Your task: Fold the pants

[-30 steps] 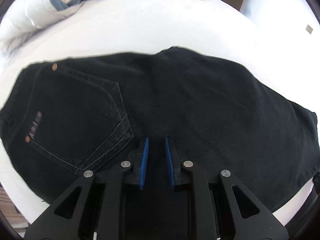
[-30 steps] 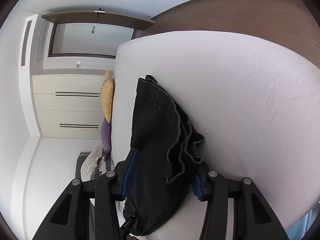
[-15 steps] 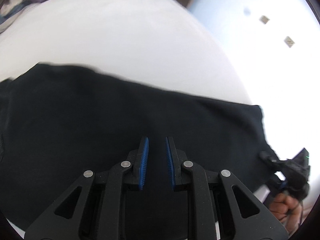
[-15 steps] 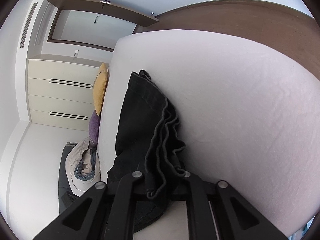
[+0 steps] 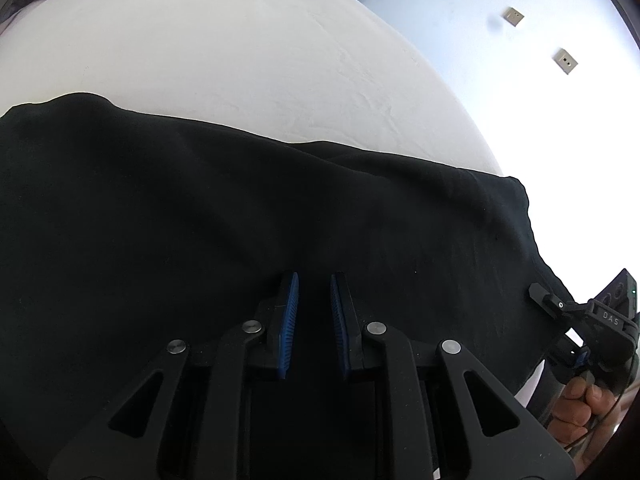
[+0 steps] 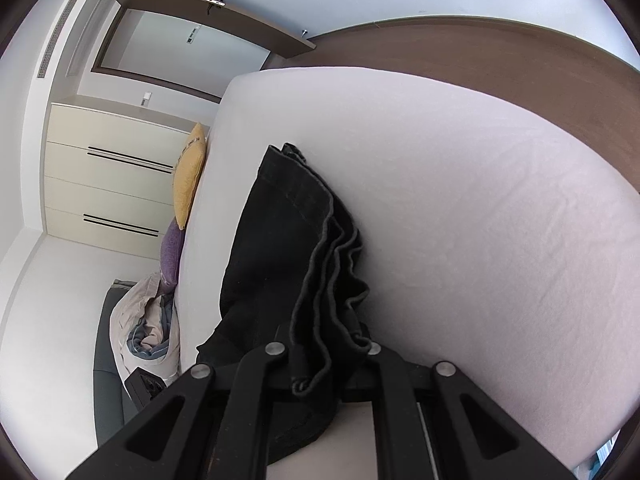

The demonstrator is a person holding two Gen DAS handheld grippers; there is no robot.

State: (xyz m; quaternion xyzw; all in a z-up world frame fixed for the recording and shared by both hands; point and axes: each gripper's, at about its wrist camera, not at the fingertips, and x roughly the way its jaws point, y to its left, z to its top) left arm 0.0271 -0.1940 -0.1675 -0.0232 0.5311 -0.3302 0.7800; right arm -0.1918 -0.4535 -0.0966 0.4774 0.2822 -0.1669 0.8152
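Note:
Black pants (image 5: 224, 216) lie spread across the white bed (image 5: 240, 48), legs stacked and running to the right. My left gripper (image 5: 314, 312) hovers over the middle of the pants, its blue pads a little apart and holding nothing. My right gripper (image 6: 326, 354) is shut on the bunched leg hems of the pants (image 6: 288, 240); its fingers are hidden by the cloth. It also shows in the left wrist view (image 5: 592, 328) at the right end of the pants, with the person's hand below it.
A yellow pillow (image 6: 188, 176), a purple pillow (image 6: 172, 252) and a bundle of bedding (image 6: 148, 328) sit at the head of the bed. A cream dresser (image 6: 104, 176) stands beyond. A brown headboard panel (image 6: 480, 56) borders the bed's far side.
My right gripper has closed on the leg hems. My left gripper has swung right along the pants, from the back pocket toward the leg end.

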